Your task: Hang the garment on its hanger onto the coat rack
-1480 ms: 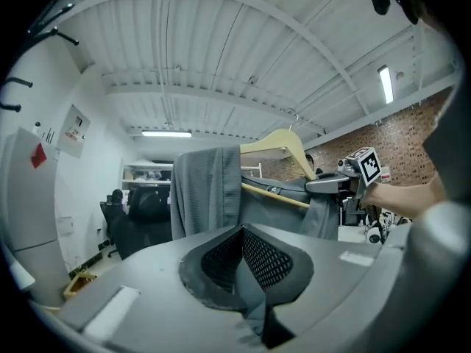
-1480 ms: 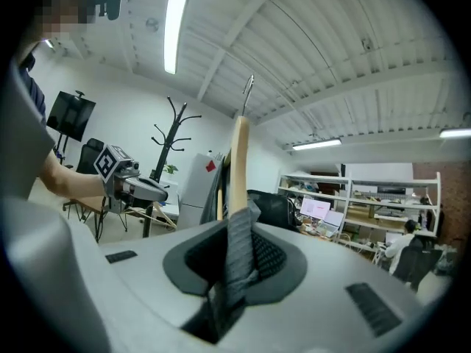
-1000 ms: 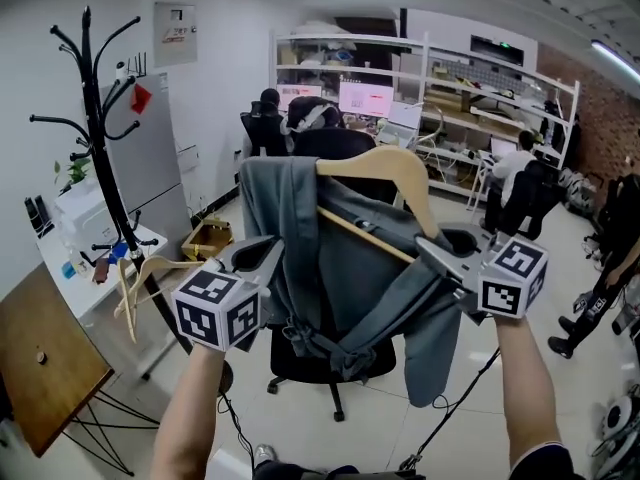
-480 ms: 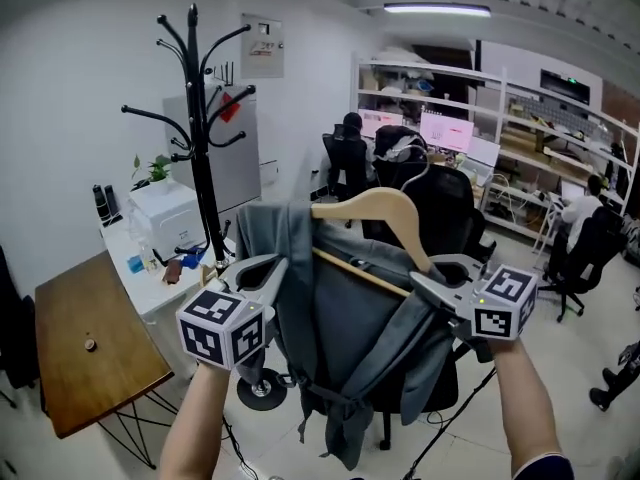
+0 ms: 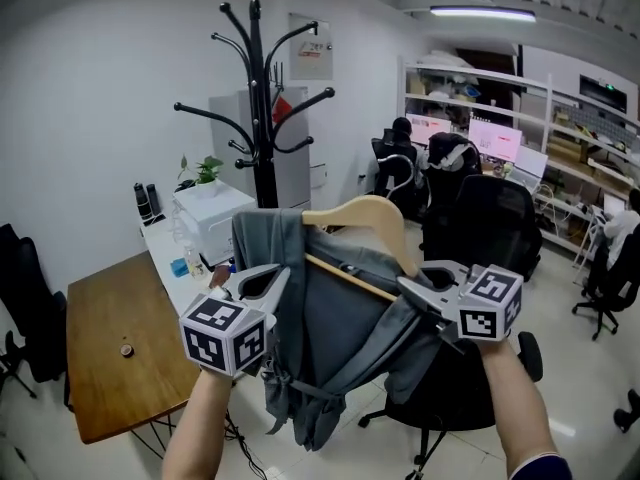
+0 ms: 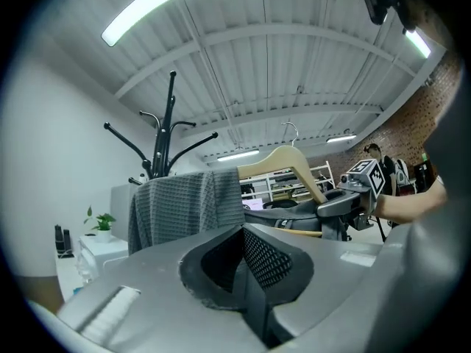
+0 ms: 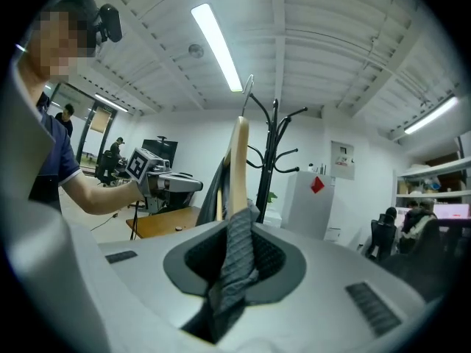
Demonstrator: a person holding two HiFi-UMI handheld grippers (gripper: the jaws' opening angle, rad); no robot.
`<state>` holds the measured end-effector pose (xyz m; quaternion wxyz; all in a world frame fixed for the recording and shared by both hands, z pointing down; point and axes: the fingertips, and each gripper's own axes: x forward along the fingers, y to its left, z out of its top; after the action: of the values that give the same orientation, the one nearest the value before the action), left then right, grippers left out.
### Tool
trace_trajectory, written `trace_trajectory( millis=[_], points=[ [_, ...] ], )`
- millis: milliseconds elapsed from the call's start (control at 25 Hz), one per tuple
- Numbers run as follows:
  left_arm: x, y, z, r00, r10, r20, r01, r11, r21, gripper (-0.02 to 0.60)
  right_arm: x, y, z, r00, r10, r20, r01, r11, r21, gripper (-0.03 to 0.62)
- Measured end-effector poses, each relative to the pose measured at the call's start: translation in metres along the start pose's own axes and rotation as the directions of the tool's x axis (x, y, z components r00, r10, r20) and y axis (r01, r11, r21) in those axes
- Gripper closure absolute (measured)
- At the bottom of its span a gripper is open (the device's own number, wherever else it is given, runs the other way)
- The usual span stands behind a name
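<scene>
My right gripper (image 5: 408, 288) is clamped narrow on the garment (image 5: 335, 318) over one hanger (image 5: 365, 216) arm. My left gripper (image 5: 274, 280) appears closed on the opposite edge, though this is poorly seen. The load is held aloft, near the rack (image 5: 258, 118). Risk: gripped through cloth, the hanger may tilt or slide and its hook miss a prong.

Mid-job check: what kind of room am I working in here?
Most likely a shared office or lab workspace. Shelving with lit monitors runs along the far wall, black office chairs stand in front of it, and a wooden table sits at the left near a black coat rack.
</scene>
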<state>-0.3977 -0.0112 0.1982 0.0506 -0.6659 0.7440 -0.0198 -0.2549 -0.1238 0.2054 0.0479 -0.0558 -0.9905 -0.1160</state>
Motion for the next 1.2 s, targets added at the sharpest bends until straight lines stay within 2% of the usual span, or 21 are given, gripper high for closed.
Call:
trace_trajectory(
  millis=[240,440,800,1200],
  points=[
    [-0.020,0.053,0.007,0.999,0.042,0.011,-0.042,0.999,0.009,0.580,0.073,0.009,0.025,0.998,0.059,-0.002,-0.059,0.998,-0.019,0.526],
    [-0.023,0.084,0.005,0.997,0.071,0.000,-0.071,0.997,-0.006,0.580,0.133,0.002,0.030,0.995,0.085,-0.044,-0.086,0.996,-0.020,0.526],
    [-0.010,0.108,-0.008,0.989,0.146,-0.030,-0.147,0.988,-0.038,0.580,0.225,-0.031,0.021,0.975,0.160,-0.155,-0.165,0.986,-0.020,0.526],
    [0.003,0.124,-0.032,0.969,0.236,-0.078,-0.241,0.969,-0.056,0.580,0.293,-0.053,-0.005,0.952,0.227,-0.205,-0.227,0.974,0.023,0.526]
  ],
)
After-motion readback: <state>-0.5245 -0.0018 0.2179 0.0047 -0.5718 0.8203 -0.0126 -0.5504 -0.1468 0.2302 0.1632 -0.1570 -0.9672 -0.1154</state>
